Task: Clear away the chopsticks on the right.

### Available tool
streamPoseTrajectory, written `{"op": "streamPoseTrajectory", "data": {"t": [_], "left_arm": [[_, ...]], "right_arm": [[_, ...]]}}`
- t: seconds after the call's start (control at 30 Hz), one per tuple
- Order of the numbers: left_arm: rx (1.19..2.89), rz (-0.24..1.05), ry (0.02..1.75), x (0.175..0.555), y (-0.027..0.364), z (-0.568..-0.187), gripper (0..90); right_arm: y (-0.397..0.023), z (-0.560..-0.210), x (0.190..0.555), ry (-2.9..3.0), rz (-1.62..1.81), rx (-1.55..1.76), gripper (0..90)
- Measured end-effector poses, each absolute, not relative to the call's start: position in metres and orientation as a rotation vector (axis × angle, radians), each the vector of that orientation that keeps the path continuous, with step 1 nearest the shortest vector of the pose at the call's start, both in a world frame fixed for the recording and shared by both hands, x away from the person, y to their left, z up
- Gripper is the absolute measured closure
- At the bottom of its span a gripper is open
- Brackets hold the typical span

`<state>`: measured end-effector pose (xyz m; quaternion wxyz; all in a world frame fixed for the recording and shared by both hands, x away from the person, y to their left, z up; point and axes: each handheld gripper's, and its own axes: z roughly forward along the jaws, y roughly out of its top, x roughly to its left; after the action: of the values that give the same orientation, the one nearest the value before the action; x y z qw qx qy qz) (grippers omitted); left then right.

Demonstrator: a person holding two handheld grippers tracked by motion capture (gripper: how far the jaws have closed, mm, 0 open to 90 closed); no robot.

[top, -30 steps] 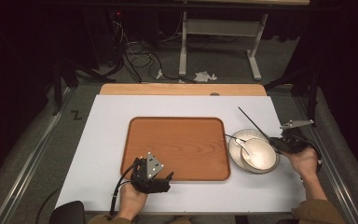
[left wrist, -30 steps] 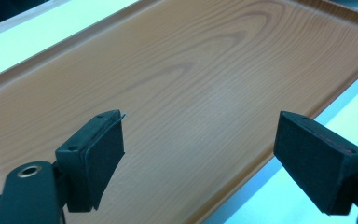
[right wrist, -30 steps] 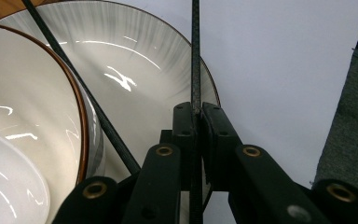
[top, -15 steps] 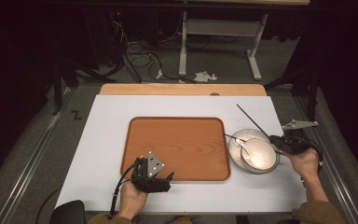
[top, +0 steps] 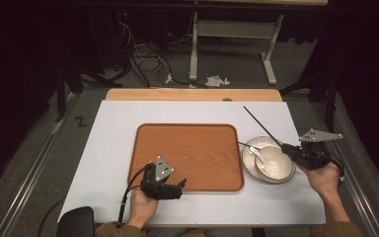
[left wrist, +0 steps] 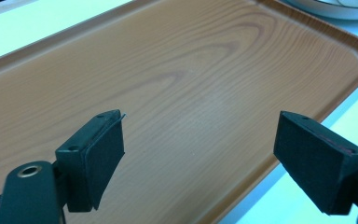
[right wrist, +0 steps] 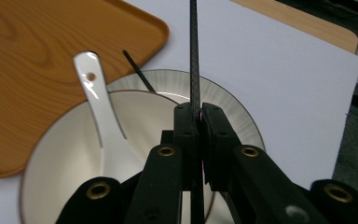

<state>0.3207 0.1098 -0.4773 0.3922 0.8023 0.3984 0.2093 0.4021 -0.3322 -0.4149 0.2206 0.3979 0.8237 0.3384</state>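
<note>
A white bowl sits on a white plate just right of the brown wooden tray. A white spoon lies in the bowl. My right gripper is above the bowl's right rim, shut on a black chopstick that slants up and away to the left. In the right gripper view the jaws pinch this chopstick. A second chopstick rests across the plate's far rim beside the spoon. My left gripper is open at the tray's near edge, over the bare tray.
The white table top has a wooden strip along its far edge. Beyond it, on the dark floor, stand a white frame and cables. The table's right edge lies close behind my right hand.
My right gripper has shifted slightly left with the chopstick, whose far tip swung left and away. The left gripper has not moved.
</note>
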Motion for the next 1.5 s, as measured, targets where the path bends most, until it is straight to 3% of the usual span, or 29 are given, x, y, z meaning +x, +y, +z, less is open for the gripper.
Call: {"op": "streamPoseTrajectory", "data": {"t": [0.5, 0.67, 1.13, 1.5], "left_arm": [[2.042, 0.49, 0.948, 0.337, 0.096, -0.476, 16.4], [1.994, 0.411, 0.948, 0.341, 0.093, -0.473, 16.4], [2.03, 0.454, 0.911, 0.34, 0.089, -0.472, 16.4], [2.067, 0.513, 0.887, 0.334, 0.086, -0.472, 16.4]], "right_arm": [[-0.3, -0.4, 0.353, 2.313, 1.029, 1.017, 86.4], [-0.27, -0.404, 0.343, 2.353, 1.03, 0.974, 86.4], [-0.202, -0.44, 0.352, 2.421, 0.951, 0.945, 86.3], [-0.184, -0.467, 0.364, 2.455, 0.884, 0.954, 86.1]]}}
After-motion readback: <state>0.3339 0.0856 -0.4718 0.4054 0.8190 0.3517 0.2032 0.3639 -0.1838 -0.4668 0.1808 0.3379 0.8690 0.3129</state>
